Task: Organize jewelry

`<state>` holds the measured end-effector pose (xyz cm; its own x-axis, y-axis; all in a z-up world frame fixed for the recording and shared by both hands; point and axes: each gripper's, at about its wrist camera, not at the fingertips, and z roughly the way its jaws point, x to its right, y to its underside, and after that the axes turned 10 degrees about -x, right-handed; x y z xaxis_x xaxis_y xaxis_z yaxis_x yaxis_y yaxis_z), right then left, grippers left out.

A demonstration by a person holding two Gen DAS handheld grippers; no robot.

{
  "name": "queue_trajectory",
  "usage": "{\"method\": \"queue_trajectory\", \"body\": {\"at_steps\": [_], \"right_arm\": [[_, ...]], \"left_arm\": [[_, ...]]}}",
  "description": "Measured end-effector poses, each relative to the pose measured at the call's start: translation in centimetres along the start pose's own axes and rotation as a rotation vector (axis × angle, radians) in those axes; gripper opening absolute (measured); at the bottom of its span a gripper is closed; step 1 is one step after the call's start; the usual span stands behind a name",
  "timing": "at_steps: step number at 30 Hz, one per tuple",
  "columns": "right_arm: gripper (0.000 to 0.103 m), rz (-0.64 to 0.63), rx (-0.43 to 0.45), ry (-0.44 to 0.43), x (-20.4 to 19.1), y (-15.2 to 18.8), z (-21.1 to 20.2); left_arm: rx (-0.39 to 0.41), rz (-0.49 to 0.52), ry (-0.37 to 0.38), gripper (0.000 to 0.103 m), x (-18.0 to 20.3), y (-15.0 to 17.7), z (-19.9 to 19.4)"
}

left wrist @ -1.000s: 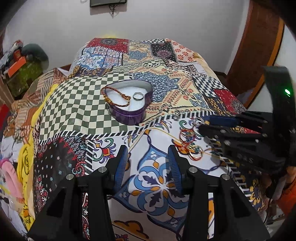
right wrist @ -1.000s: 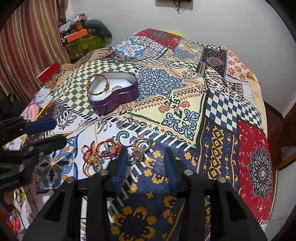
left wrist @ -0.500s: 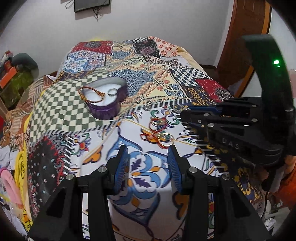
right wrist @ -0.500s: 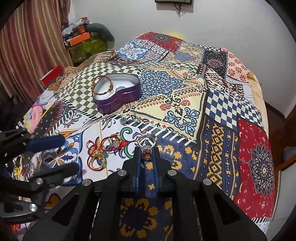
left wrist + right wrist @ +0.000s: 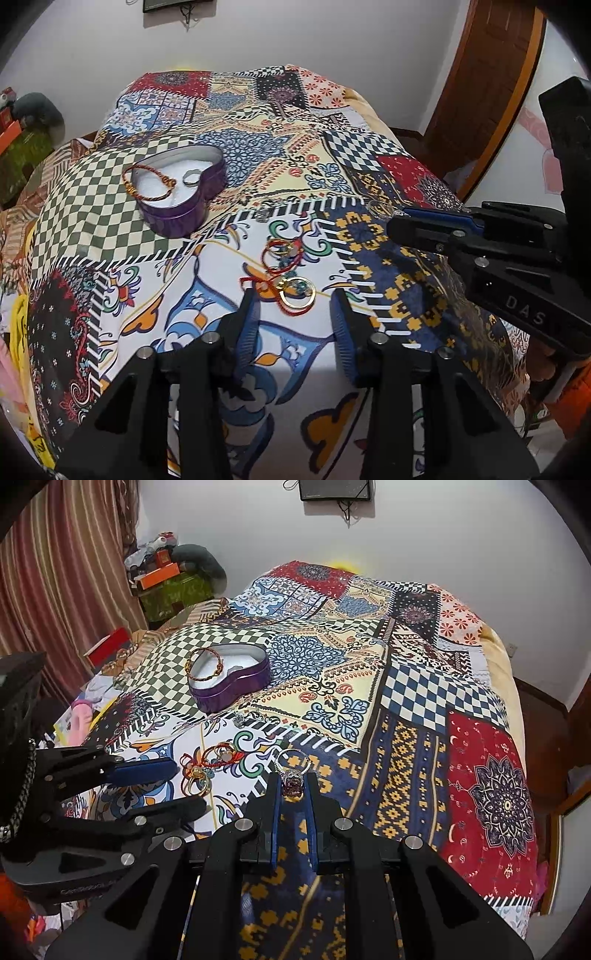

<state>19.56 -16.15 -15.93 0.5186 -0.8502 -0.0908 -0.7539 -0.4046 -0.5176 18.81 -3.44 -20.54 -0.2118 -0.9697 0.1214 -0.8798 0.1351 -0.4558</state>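
A purple heart-shaped tin (image 5: 207, 184) (image 5: 255, 677) sits on the patchwork bedspread with a braided bracelet (image 5: 147, 181) (image 5: 205, 662) and a silver ring (image 5: 191, 178) inside. My right gripper (image 5: 293, 788) is shut on a silver ring with a dark red stone (image 5: 293, 783), held above the spread; its band shows in the left wrist view (image 5: 382, 208). My left gripper (image 5: 295, 314) is open and empty, just short of a tangle of red and gold bangles and rings (image 5: 290, 273) (image 5: 207, 766). A small silver piece (image 5: 263, 214) (image 5: 240, 720) lies near the tin.
The bed (image 5: 424, 686) slopes off at its right and near edges. Clutter and boxes (image 5: 166, 579) stand at the far left by a striped curtain (image 5: 55, 572). A wooden door (image 5: 491, 92) is at the right. Pink and yellow items (image 5: 79, 712) lie off the bed's left edge.
My right gripper closed on the red-stone ring and lifted it off the spread. My left gripper moved right and forward toward the bangle tangle, still open.
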Motion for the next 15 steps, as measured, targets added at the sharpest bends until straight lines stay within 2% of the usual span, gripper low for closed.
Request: {"method": "queue_trajectory", "body": {"at_steps": [2,9,11,13,15], "right_arm": [[0.011,0.004,0.000,-0.004,0.1,0.2,0.0],[0.011,0.012,-0.003,-0.008,0.5,0.8,-0.1],[0.011,0.015,-0.003,-0.009,0.6,0.9,-0.2],[0.011,0.017,-0.002,-0.010,0.6,0.9,-0.3],[0.011,0.020,0.001,-0.009,0.6,0.9,-0.5]], "left_arm": [[0.001,0.007,-0.010,0.036,0.4,-0.1,0.2],[0.011,-0.013,-0.011,0.024,-0.1,0.2,0.2],[0.018,-0.010,-0.009,0.018,-0.2,0.6,0.1],[0.026,-0.001,-0.011,0.006,-0.2,0.9,0.0],[0.036,0.004,-0.014,0.002,-0.2,1.2,-0.2]]}}
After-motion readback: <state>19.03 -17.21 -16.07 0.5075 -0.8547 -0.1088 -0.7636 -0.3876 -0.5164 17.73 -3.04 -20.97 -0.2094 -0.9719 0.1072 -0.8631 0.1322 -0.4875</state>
